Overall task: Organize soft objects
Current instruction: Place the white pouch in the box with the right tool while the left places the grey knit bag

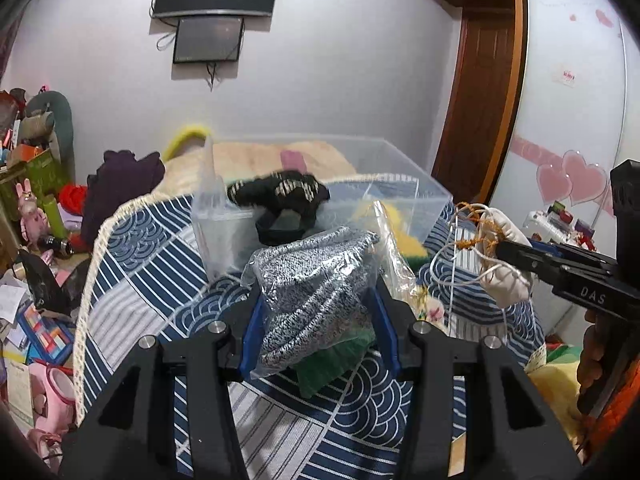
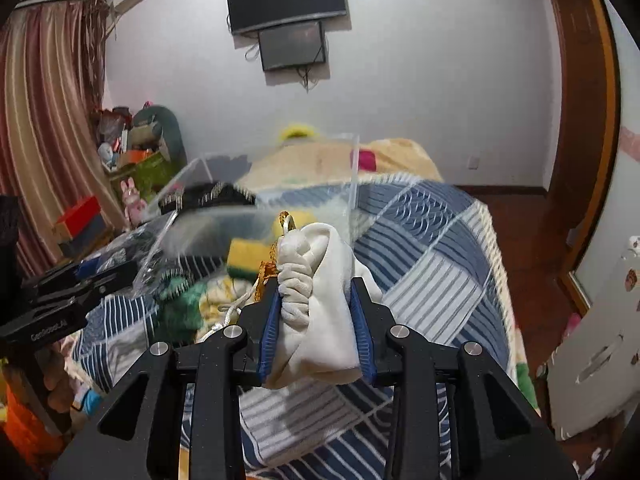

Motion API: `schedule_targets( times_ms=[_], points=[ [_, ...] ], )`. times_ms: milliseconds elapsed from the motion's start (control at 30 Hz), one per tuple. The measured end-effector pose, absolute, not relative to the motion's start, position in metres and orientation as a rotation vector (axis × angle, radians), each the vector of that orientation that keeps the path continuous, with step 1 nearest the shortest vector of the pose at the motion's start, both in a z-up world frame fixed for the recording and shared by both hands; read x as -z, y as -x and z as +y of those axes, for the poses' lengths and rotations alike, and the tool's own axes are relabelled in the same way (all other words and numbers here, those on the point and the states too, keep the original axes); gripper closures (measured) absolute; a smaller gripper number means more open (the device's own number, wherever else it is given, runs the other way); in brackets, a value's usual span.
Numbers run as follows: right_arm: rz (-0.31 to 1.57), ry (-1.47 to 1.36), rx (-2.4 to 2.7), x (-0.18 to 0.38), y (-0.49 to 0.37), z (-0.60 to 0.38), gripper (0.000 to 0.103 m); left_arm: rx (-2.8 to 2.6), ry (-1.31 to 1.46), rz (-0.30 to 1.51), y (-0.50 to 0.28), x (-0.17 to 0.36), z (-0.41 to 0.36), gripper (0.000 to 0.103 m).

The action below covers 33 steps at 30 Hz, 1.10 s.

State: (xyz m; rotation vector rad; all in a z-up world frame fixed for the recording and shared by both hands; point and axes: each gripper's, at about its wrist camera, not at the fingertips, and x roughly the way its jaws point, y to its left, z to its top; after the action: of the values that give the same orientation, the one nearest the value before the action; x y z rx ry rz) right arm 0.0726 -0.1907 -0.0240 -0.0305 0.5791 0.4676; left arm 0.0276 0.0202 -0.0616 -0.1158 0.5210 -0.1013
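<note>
Bed; fingers gripping pouch

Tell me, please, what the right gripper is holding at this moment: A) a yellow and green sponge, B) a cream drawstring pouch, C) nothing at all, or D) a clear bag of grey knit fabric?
B: in the right wrist view the right gripper has its blue pads closed on the cream drawstring pouch, while the clear bag of grey knit fabric sits in the left gripper.

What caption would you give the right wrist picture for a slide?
Right claw clamped on a white drawstring pouch above the blue patterned bedspread, with a clear plastic bin ahead.
</note>
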Motion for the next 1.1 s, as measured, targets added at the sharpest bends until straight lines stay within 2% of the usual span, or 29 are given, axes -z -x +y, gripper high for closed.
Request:
schedule_targets(
  times_ms=[333,567,1100],
  points=[
    [0.448,0.054,-0.473,-0.009,-0.085,-0.175,0.072,0.074,0.11,0.424,-0.036,0.024,0.035,0.055],
    [0.42,0.065,-0.49,-0.017,-0.105,-0.157,0.072,0.044,0.121,0.43,-0.069,0.015,0.049,0.055],
    [0.588,0.113,-0.57,0.019,-0.167,-0.095,0.072,0.065,0.064,0.553,-0.145,0.039,0.046,0.055]
  ],
)
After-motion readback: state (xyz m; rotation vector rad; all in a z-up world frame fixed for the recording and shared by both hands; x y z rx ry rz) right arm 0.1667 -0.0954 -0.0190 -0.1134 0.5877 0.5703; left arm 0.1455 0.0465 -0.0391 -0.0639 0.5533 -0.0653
